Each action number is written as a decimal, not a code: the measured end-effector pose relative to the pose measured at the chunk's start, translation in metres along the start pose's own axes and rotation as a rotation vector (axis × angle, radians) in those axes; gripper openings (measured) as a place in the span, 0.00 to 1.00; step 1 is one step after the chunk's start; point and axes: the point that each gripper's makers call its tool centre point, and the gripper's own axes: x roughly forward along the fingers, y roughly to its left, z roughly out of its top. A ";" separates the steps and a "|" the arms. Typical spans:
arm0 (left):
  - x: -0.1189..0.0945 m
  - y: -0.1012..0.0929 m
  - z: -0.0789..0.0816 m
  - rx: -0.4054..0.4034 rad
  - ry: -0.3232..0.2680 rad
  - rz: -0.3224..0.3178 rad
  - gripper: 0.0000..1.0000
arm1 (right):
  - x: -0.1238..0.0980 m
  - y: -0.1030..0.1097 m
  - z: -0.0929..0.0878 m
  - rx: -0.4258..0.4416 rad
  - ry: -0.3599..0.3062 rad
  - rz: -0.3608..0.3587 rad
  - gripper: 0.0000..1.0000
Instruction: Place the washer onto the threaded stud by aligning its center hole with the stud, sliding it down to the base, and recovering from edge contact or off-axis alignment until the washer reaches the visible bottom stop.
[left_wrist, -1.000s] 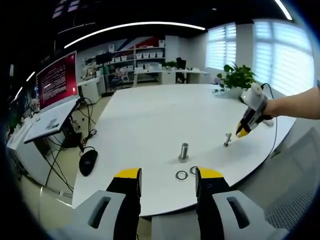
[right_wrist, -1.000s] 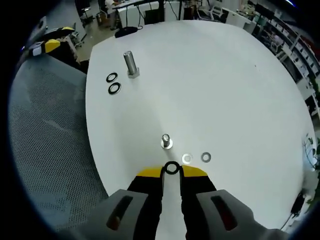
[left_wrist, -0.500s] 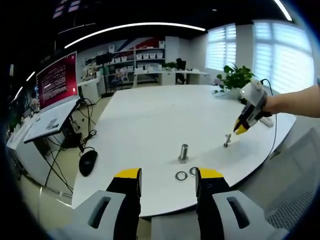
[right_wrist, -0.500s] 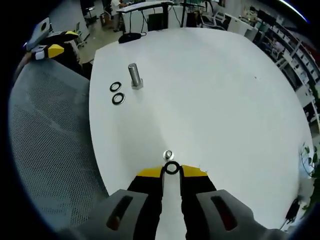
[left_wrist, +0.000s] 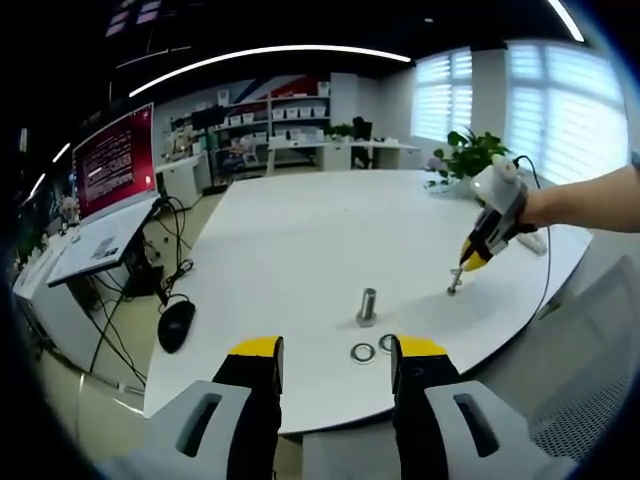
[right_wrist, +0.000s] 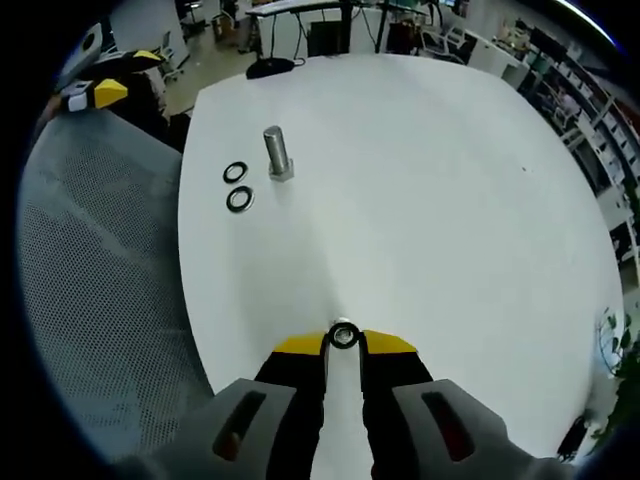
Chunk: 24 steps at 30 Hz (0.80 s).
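Note:
In the right gripper view my right gripper (right_wrist: 344, 343) is shut on a small black washer (right_wrist: 344, 336). The washer sits right over the top of a small threaded stud (right_wrist: 343, 326), whose tip peeks out behind it. From the left gripper view, the right gripper (left_wrist: 474, 259) hangs just above that small stud (left_wrist: 455, 280) on the white table (left_wrist: 300, 240). My left gripper (left_wrist: 338, 350) stands open near the table's front edge with nothing between its jaws. A larger stud (left_wrist: 367, 305) stands ahead of it with two loose washers (left_wrist: 362, 351) at its foot.
The larger stud (right_wrist: 277, 153) and its two black washers (right_wrist: 240, 199) lie far up the table, and the left gripper (right_wrist: 95, 92) is at the upper left. Grey mesh (right_wrist: 100, 300) borders the table edge. A plant (left_wrist: 470, 155), a monitor (left_wrist: 115, 155) and a mouse (left_wrist: 176, 323) stand around.
The right gripper has carried the washer forward until it sits over the small stud. The silver washers beside that stud have slipped out of its view. The left gripper has held still.

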 end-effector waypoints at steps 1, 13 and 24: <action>0.000 0.000 0.000 0.000 0.000 0.000 0.41 | 0.001 0.000 0.000 -0.001 0.002 0.002 0.14; 0.000 0.000 -0.001 0.002 0.003 0.000 0.41 | 0.016 -0.001 -0.006 -0.020 0.055 0.015 0.14; 0.000 0.000 -0.002 0.001 0.014 0.002 0.41 | 0.042 0.004 -0.016 -0.032 0.109 0.035 0.14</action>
